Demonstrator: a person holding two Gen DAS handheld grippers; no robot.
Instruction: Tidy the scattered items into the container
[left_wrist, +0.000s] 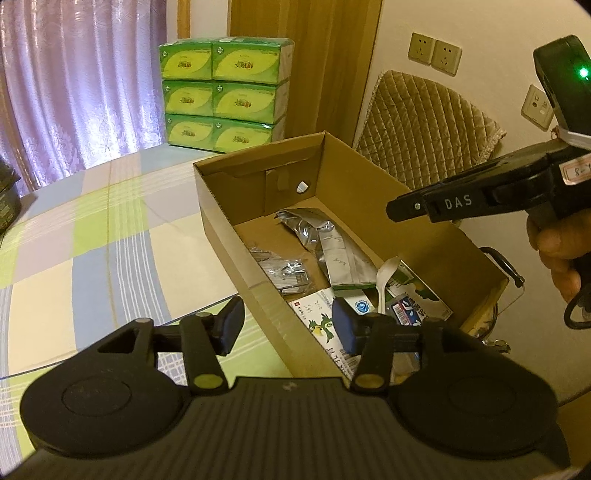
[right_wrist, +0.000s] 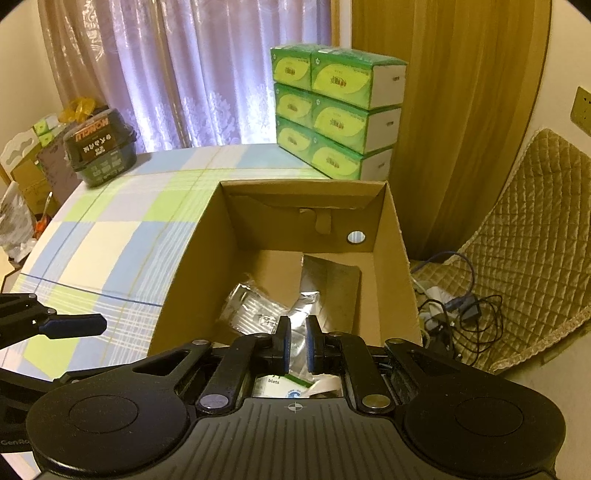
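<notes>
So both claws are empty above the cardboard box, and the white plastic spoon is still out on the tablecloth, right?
Not quite. The white plastic spoon already lies inside the cardboard box, among the packets, as the left wrist view shows. The rest holds: the left claw and the right claw are both empty above the box.

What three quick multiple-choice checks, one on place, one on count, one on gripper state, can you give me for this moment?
1. Where does the white plastic spoon lie?
A. on the tablecloth
B. inside the cardboard box
C. on the chair cushion

2. How many green tissue packs show on the stack's front face?
A. six
B. three
C. nine

3. How does the left gripper stand?
A. clamped on the spoon
B. shut and empty
C. open and empty

Answers: 1 B, the spoon rests among the packets in the box. 2 A, three rows of two. 3 C, its pads are wide apart with nothing between.
</notes>
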